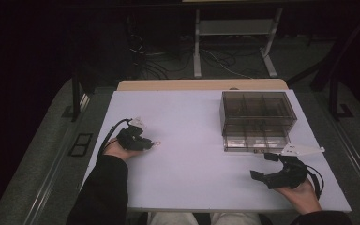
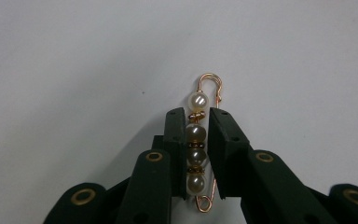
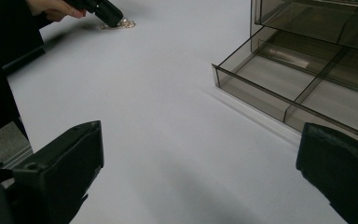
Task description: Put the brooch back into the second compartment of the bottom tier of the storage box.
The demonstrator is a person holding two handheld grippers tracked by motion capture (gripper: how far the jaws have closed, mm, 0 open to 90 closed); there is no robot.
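Left gripper [image 2: 198, 140]: the fingers [image 2: 175, 135] are pinching a gold safety-pin brooch [image 2: 199, 144] strung with four pearl beads. Both pads press against the sides of the bead row. The curved clasp end and the first bead project past the fingertips; the coiled end sits between the finger bases. The brooch lies lengthwise along the fingers, low over the white tabletop [image 2: 74, 60].

In the high view, the left gripper [image 1: 146, 143] is at the left part of the tabletop [image 1: 187, 112], about midway between its near and far edges. The brooch [image 1: 156, 143] shows as a small glint at the fingertips, pointing right. The person's left hand [image 1: 117, 150] and dark sleeve [image 1: 101, 192] extend from the near edge.

Right gripper [image 3: 200, 172]: the fingers [image 3: 65, 163] are spread wide, with bare tabletop between them. In the high view it [image 1: 265, 166] rests at the near right part of the tabletop, held by the right hand [image 1: 304, 194], fingers pointing left.

Just beyond the right gripper stands a smoky transparent organiser box [image 1: 257, 110] with divided compartments. Its lowest drawer [image 1: 255, 143] is pulled out toward the near side. In the right gripper view the open drawer [image 3: 279, 79] shows partition walls; the contents cannot be identified. The brooch is well apart from the box, to its left.
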